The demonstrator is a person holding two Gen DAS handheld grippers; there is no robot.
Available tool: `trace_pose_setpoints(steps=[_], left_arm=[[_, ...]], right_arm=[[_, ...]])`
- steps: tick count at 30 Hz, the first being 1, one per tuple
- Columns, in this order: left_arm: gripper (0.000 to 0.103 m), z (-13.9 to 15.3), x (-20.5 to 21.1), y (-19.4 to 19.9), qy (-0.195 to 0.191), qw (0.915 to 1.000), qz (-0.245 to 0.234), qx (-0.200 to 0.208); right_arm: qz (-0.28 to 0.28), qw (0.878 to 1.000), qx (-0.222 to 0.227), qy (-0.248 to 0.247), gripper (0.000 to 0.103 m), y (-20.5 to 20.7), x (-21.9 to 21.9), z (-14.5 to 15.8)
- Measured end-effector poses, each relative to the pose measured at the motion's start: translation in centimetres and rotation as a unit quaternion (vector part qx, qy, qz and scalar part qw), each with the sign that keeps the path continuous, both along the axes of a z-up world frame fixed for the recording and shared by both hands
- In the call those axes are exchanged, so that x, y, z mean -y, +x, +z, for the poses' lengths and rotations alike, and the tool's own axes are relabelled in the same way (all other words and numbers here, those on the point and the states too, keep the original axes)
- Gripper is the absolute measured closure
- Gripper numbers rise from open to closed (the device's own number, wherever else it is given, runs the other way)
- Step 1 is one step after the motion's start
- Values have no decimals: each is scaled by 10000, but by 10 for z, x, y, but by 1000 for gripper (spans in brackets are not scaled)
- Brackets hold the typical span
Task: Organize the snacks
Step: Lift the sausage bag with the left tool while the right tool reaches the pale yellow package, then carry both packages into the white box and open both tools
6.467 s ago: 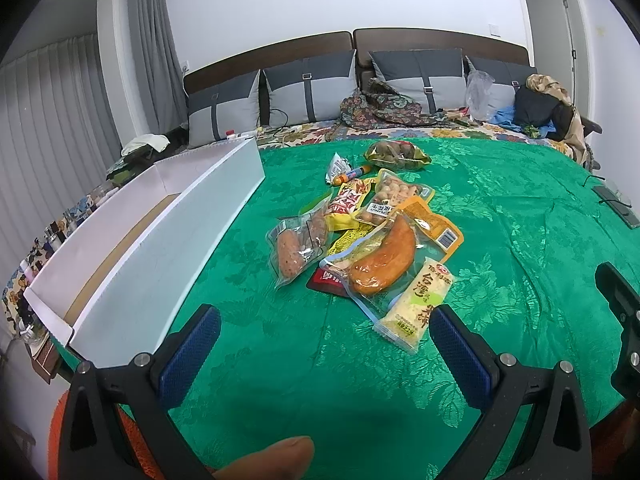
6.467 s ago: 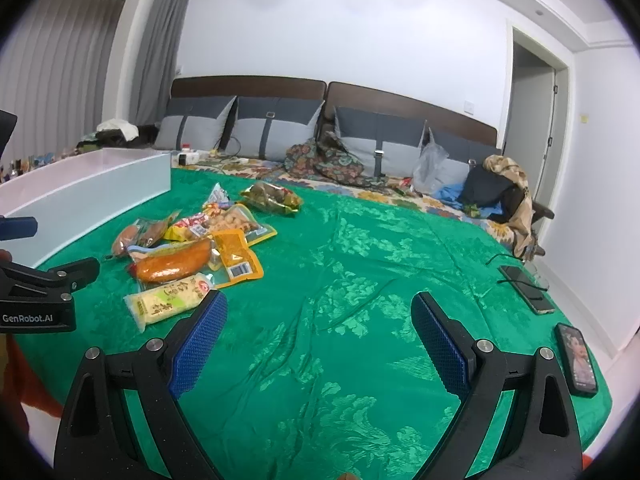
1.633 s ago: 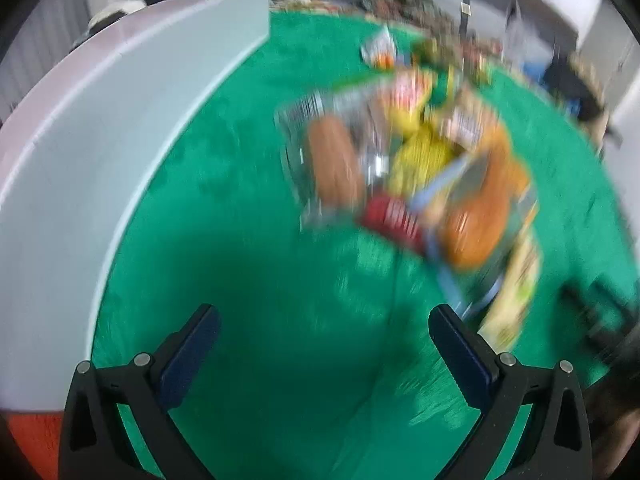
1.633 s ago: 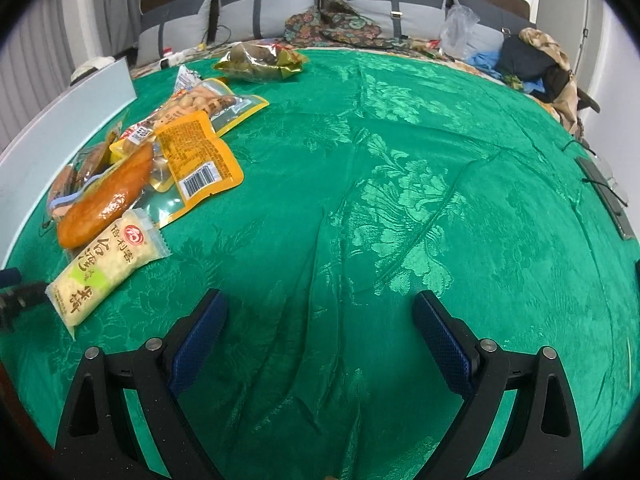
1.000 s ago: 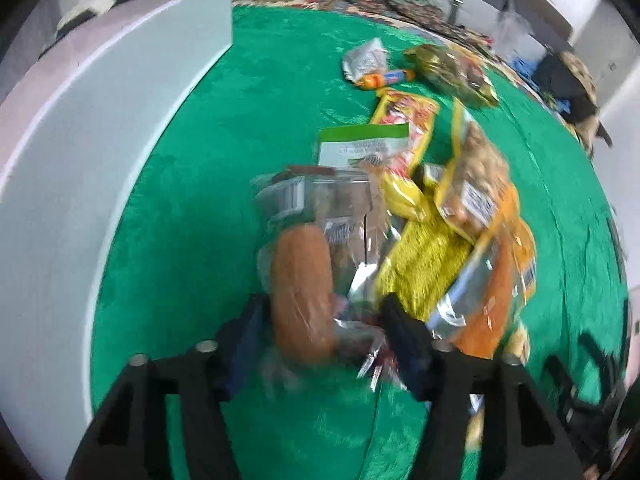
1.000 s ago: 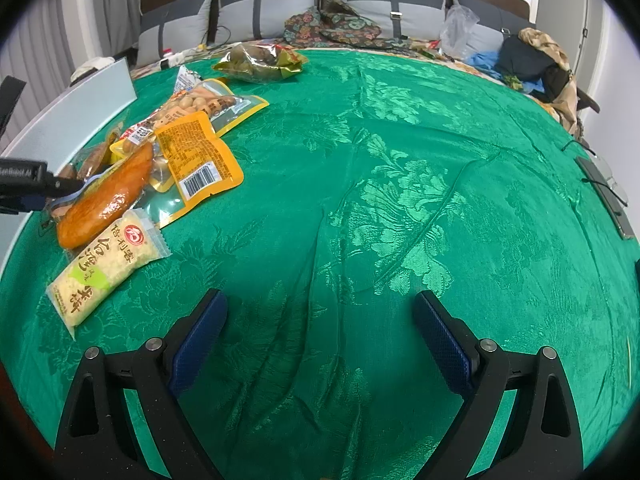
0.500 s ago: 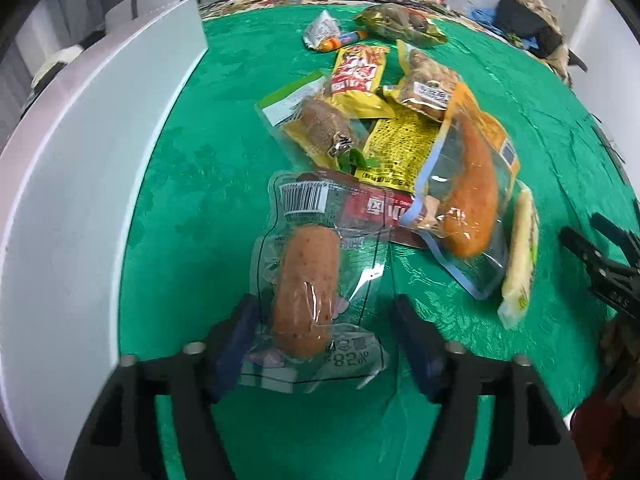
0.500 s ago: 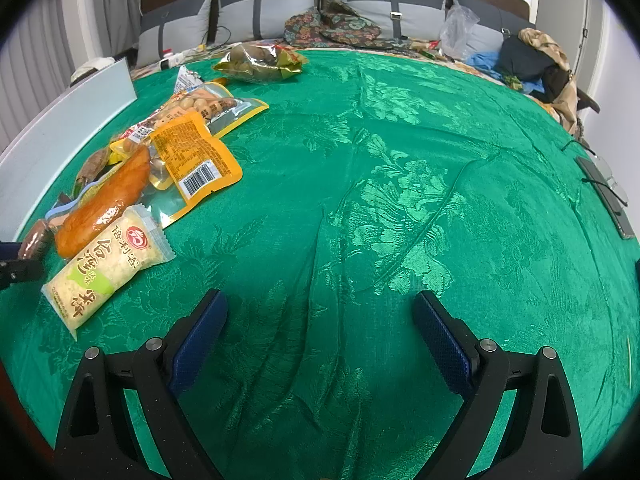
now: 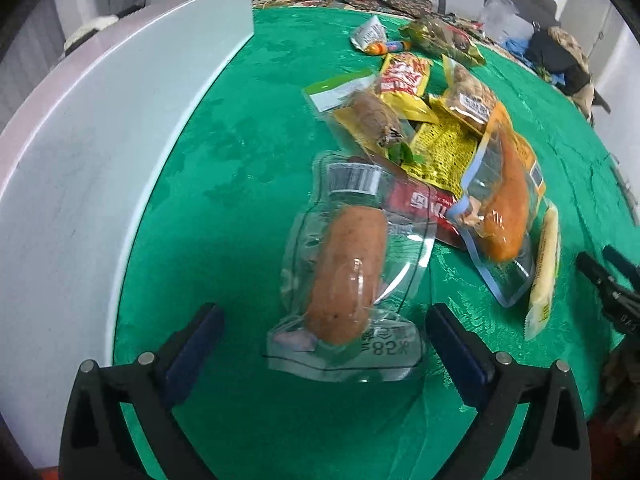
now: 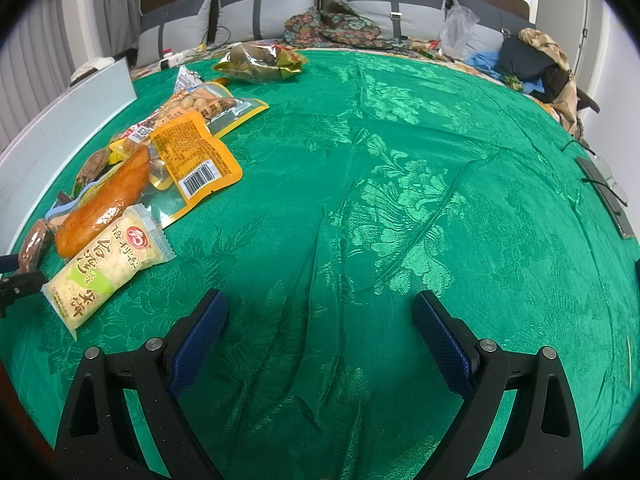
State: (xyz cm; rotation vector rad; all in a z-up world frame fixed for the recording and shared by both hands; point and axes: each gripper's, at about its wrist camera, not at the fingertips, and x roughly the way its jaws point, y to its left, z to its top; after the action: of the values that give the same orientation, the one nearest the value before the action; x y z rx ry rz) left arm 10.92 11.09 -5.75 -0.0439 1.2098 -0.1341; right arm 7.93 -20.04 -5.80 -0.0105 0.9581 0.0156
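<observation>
Clear plastic wraps the sausage pack (image 9: 344, 276), which lies flat on the green bedspread (image 9: 248, 140) between the left gripper (image 9: 320, 344)'s fingers; its jaws have just been opening and now stand spread, pads off the pack. The white box (image 9: 100, 152) sits just left. Sorting seems barely begun: next comes a firmer pinch and a lift leftward. The right gripper (image 10: 320, 328) hangs spread over bare cloth.

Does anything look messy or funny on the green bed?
Yes. The snack packets lie in a jumbled, overlapping pile instead of in the white box. One clear sausage pack lies apart, between the left gripper's just-opened jaws.
</observation>
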Motion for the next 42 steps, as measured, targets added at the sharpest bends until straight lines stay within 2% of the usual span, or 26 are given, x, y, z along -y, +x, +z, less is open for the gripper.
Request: trace_pose_setpoints(steps=[4,6,8,9,10,11,12,14,15,16,18,20,22,24,27,28,29,30,31,32,37,42], left_arm=[[9,2,3,3,-59,9999,-145,-9],[12,2,21,6,135,9979,-624,62],[23,1,41,6,476,9929,-1072,176],[33,3,43,6,463,9923,-1118,247],[46,5,42,9,284,9934,-1090,195],[54,6,40,10,265,9947,-980,179],[57,7,37,10,294,9956,-873,192],[59,7,29,6,201,9972,-673,270],[59,8,25,1,139,9978,-568,311],[59,8,23,-3,102,9981,-496,358],[59,10,19,-13,78,9980,-407,482],[59,11,16,-19,44,9979,-340,541],[59,13,10,-27,-32,9981,-255,559],[59,18,2,-32,-148,9976,-186,647],[59,27,-6,-43,-253,9959,-149,856],[59,28,-7,-44,-271,9955,-131,894],[59,29,-9,-46,-320,9951,-99,934],[59,29,-11,-47,-377,9947,-67,952],[59,30,-11,-47,-426,9945,-43,954],[59,30,-11,-47,-474,9944,-25,944],[59,33,-14,-48,-615,9934,-1,969],[59,40,-11,-48,-736,9921,-2,1015]], right_arm=[[0,10000,-2,0,7,-1,0,0],[0,10000,-2,3,7,-1,0,0],[0,10000,-3,6,7,-1,0,0],[1,10000,-1,4,7,-1,0,0],[3,10000,-5,12,7,-2,0,0],[9,10000,-14,29,6,3,0,0],[21,10000,-25,50,6,3,1,0],[29,9999,-138,37,7,5,1,2],[-154,9991,-370,141,8,7,1,6],[-342,9960,-551,618,9,6,2,13],[-439,9779,-677,1927,9,-1,-8,26],[-163,9688,-914,2297,9,1,-44,33],[116,9681,-1189,2201,11,9,-80,29],[60,9706,-1384,1971,10,16,-98,21],[-82,9764,-1313,1715,10,20,-111,20],[-59,9766,-1306,1706,18,20,-111,21],[-29,9779,-1280,1650,49,19,-110,23],[-6,9782,-1268,1646,55,18,-108,25],[-25,9737,-1329,1852,57,18,-101,24],[-91,9695,-1389,2017,75,18,-96,23],[-330,9535,-1219,2736,75,3,-59,30],[-472,9097,-919,4022,75,-10,-14,33]])
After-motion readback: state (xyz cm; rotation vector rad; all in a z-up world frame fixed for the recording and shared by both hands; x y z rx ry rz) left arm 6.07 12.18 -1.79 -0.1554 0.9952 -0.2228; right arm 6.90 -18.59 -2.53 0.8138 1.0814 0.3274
